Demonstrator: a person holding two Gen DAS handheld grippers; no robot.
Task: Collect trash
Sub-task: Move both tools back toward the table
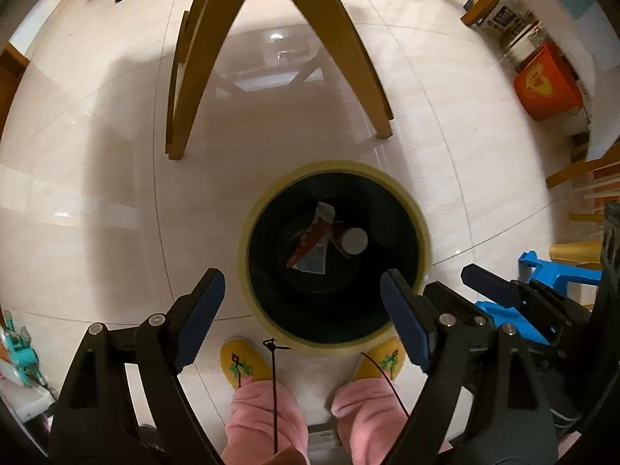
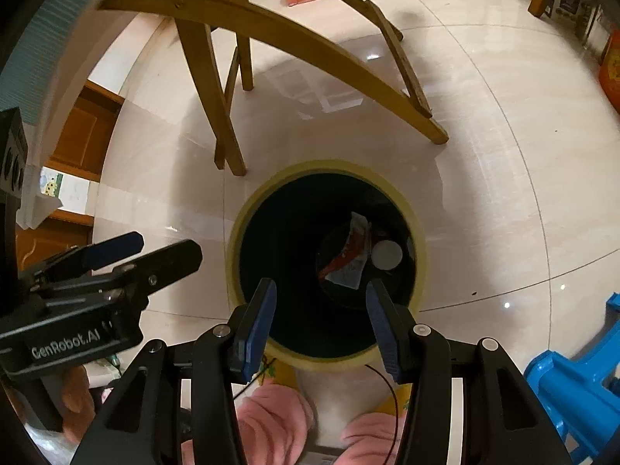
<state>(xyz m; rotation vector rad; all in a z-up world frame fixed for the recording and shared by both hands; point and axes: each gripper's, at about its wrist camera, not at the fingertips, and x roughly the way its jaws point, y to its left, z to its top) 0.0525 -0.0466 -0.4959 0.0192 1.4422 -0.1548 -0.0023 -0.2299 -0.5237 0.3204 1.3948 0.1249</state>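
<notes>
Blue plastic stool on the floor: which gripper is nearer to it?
Right. The right gripper hangs over the yellow-rimmed round bin with the blue plastic stool on its right; the left gripper is farther, on its left.

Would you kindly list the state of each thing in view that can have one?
Left gripper: open, empty, above the bin.
Right gripper: open, empty, above the bin.
Trash bin: upright on the floor, no lid, dark liner inside.
Red and white wrapper: lying at the bin's bottom.
White round lid: at the bin's bottom, beside the wrapper.
</notes>
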